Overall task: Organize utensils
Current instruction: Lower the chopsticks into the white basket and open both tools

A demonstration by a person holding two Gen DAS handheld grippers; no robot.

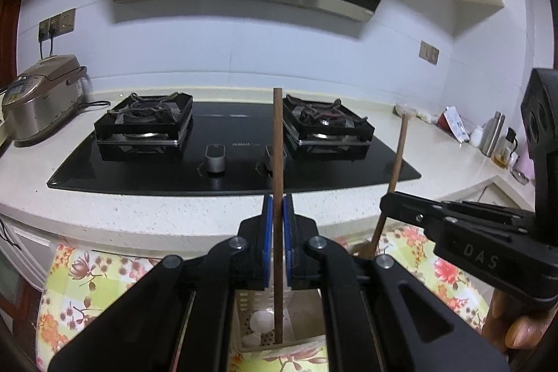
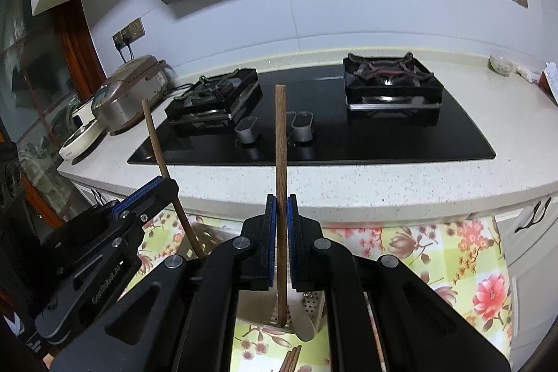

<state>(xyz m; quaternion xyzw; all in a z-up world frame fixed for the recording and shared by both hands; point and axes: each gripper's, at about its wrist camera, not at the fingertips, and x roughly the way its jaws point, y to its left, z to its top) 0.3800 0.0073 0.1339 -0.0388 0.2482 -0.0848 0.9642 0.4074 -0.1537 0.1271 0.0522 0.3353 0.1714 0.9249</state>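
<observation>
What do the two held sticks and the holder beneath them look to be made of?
Chopstick in the left gripper: looks like dark brown wood, matte, square-cut tip. Chopstick in the right gripper: the same, with faint lengthwise grain showing. Utensil holder: pale, perforated with rows of small holes; probably plastic, though the look leaves it open.

chopstick [image 1: 278,162]: brown wood, matt
hob [image 1: 244,159]: black glass, glossy
surface [image 1: 174,215]: speckled pale stone look
cloth [image 2: 453,267]: floral print
utensil basket [image 1: 244,312]: perforated pale plastic
</observation>
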